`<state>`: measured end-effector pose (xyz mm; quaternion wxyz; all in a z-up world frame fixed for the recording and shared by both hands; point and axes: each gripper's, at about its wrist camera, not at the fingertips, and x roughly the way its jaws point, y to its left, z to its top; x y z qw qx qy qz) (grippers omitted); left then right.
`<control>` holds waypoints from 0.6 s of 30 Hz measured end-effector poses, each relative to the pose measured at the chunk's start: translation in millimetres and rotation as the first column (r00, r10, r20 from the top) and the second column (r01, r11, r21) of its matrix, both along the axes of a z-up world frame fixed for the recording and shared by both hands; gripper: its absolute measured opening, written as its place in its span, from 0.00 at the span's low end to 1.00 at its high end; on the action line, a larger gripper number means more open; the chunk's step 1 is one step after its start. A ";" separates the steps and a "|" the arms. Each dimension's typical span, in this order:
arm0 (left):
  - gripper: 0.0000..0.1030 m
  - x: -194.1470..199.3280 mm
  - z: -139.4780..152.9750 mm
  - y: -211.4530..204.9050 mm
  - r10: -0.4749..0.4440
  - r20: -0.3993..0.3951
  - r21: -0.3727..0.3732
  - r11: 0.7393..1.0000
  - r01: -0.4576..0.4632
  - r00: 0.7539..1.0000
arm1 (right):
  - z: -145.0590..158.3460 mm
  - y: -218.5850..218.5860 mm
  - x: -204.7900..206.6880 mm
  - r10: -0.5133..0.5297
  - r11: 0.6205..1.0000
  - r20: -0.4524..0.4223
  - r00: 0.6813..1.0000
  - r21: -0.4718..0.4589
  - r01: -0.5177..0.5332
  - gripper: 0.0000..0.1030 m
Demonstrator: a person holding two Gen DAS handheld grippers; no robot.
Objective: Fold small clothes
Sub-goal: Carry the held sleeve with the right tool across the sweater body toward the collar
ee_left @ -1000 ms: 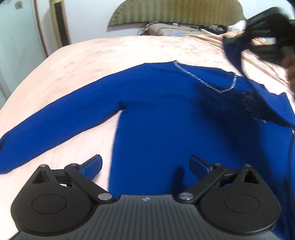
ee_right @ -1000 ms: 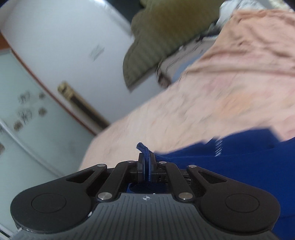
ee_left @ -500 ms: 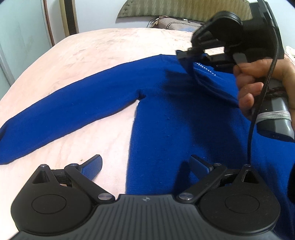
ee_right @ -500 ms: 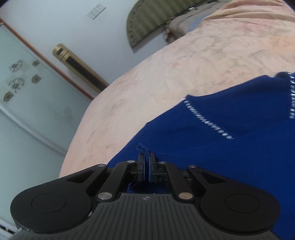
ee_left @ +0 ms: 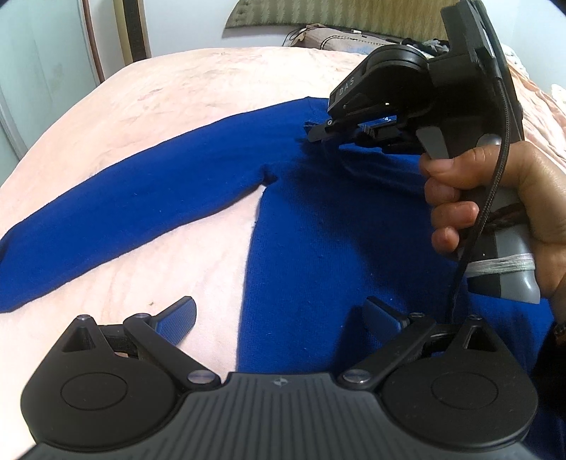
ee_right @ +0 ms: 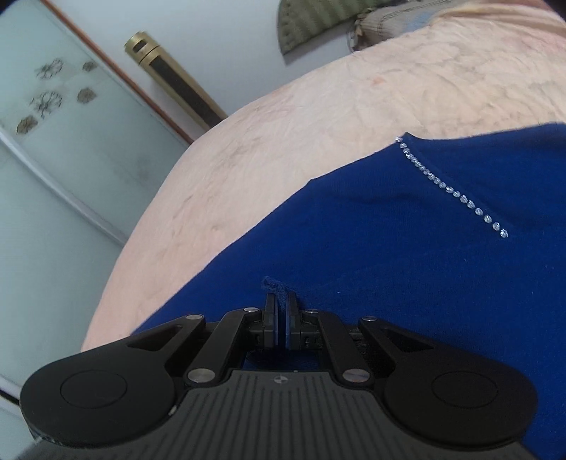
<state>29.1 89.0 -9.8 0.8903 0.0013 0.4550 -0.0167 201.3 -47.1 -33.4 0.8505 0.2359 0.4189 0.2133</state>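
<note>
A blue long-sleeved sweater (ee_left: pixel 318 219) lies on a pink bed (ee_left: pixel 198 88), one sleeve (ee_left: pixel 116 212) stretched out to the left. Its neckline has a row of rhinestones (ee_right: pixel 452 187). My right gripper (ee_right: pixel 281 300) is shut on a pinch of the sweater's fabric (ee_right: pixel 274 285), carried over the body near the left shoulder; it also shows in the left wrist view (ee_left: pixel 315 132). My left gripper (ee_left: pixel 279 315) is open and empty, low over the sweater's left side edge.
The bed (ee_right: pixel 318 124) runs back to a pillow (ee_left: pixel 353 39) and a green headboard (ee_left: pixel 318 17). A glass door (ee_right: pixel 53 141) and a brass-coloured post (ee_right: pixel 177 81) stand at the left.
My right gripper has carried the gripped fabric leftward and down across the sweater's body toward the left shoulder. My left gripper stayed open, moving slightly closer.
</note>
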 end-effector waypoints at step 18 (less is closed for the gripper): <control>0.98 52.0 30.6 -28.4 -0.083 0.097 -0.018 0.996 0.085 0.992 | 67.4 -209.0 -68.3 -0.323 0.823 0.260 0.910 -0.397 0.406 0.39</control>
